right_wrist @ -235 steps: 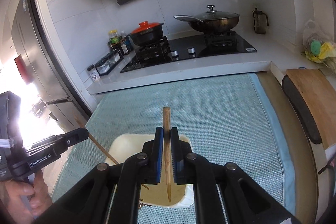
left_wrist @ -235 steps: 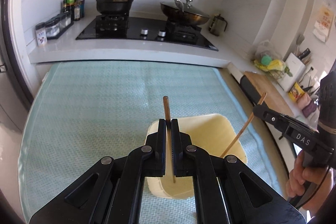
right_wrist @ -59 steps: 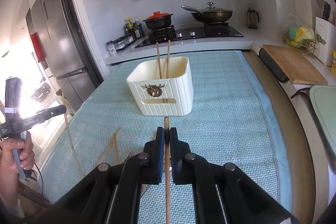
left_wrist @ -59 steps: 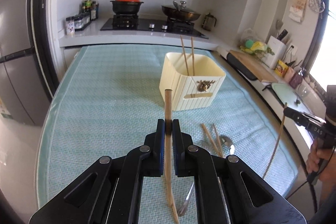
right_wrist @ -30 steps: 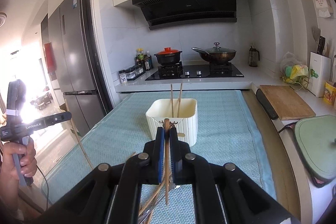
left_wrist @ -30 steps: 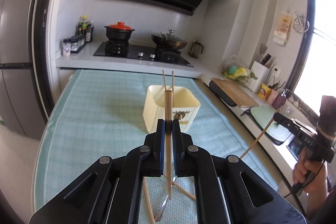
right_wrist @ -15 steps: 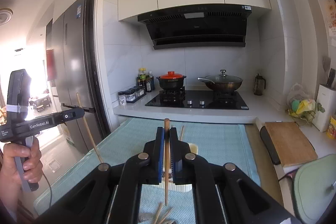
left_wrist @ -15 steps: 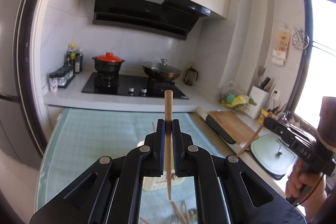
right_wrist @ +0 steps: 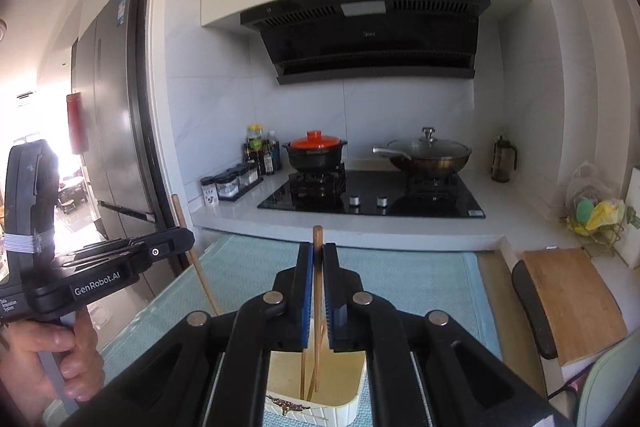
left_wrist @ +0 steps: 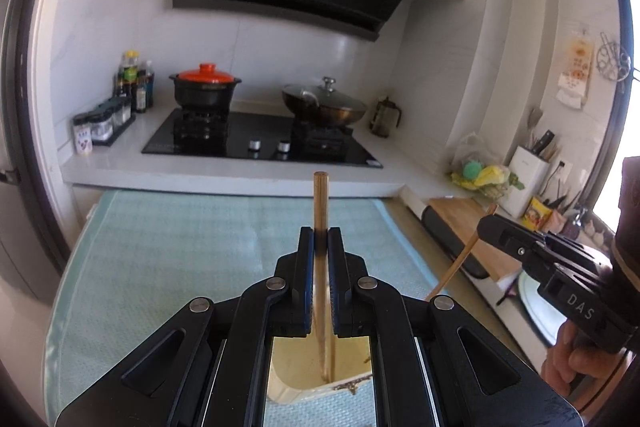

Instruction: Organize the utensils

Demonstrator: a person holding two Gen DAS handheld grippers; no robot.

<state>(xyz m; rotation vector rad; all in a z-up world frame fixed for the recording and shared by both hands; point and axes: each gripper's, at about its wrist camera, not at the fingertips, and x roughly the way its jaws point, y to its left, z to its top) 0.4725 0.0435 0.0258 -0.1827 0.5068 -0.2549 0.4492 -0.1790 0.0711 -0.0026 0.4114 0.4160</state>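
My left gripper [left_wrist: 321,237] is shut on a wooden chopstick [left_wrist: 321,199] held upright, its lower tip inside the cream utensil holder [left_wrist: 352,379] just below the jaws. My right gripper [right_wrist: 317,253] is shut on another wooden chopstick [right_wrist: 317,239], also upright, tip down in the same cream holder [right_wrist: 348,399], where two chopsticks [right_wrist: 305,375] stand. The right gripper shows in the left wrist view [left_wrist: 486,223]; the left gripper shows in the right wrist view [right_wrist: 188,239]. The holder stands on a light blue mat [left_wrist: 180,239].
Behind the mat is a white counter with a black hob [left_wrist: 260,143], a red-lidded pot [left_wrist: 205,91] and a lidded wok [left_wrist: 324,105]. Spice jars [left_wrist: 104,123] stand at left. A wooden cutting board [right_wrist: 572,303] and knife block [left_wrist: 528,183] lie at right.
Both grippers lifted a chopstick each from the mat, rose, then moved forward over the cream holder. Now both chopstick tips hang inside it.
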